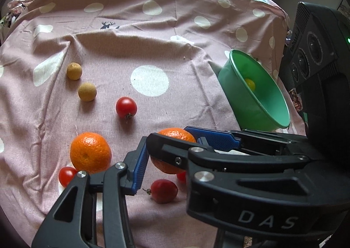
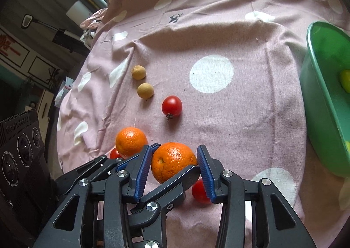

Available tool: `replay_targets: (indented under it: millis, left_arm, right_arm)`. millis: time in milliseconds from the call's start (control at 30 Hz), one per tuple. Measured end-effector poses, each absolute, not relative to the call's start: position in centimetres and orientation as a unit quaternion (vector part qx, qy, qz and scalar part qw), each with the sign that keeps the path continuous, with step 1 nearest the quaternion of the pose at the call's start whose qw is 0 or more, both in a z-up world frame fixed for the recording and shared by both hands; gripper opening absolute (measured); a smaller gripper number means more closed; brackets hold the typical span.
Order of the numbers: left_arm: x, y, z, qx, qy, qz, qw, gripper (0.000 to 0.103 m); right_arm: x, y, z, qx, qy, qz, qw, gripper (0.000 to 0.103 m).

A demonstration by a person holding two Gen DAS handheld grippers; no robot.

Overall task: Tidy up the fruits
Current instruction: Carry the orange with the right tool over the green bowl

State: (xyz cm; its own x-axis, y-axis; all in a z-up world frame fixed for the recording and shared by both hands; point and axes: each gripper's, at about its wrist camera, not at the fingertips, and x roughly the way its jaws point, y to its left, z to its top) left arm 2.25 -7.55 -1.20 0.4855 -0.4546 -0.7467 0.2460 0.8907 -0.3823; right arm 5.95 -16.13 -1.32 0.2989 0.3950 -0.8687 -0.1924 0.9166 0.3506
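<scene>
An orange [image 2: 172,160] lies on the pink dotted cloth between the blue pads of my right gripper [image 2: 176,171], whose jaws are open around it and do not clamp it. The same orange shows in the left wrist view [image 1: 175,136], partly hidden by the other gripper's fingers. My left gripper [image 1: 166,160] is open; only one blue pad [image 1: 140,167] shows plainly. A second orange [image 1: 90,152] lies to the left. Red tomatoes [image 1: 126,106] [image 1: 164,190] [image 1: 66,175] and two tan round fruits [image 1: 74,70] [image 1: 87,91] lie around. A green bowl [image 1: 273,103] holds a yellow-green fruit [image 1: 250,83].
The pink cloth [image 1: 153,51] is wrinkled and rises at the back. A black camera unit [image 1: 315,46] stands at the right of the left wrist view. Window and room clutter lie beyond the cloth's edges.
</scene>
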Motion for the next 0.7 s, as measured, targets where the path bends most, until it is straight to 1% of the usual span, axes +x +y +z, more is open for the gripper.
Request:
replay_targets:
  millis: [367, 700]
  left_arm:
    - [1.6, -11.3, 3.9, -0.073, 0.395, -0.223, 0.888, 0.044]
    - [1.8, -16.2, 6.4, -0.047, 0.355, -0.262, 0.896, 0.044]
  right_arm:
    - [4.6, -19.2, 4.0, 0.101, 0.483, 0.185, 0.850, 0.045]
    - [3.6, -24.0, 7.0, 0.136, 0.429, 0.149, 0.880, 0.045]
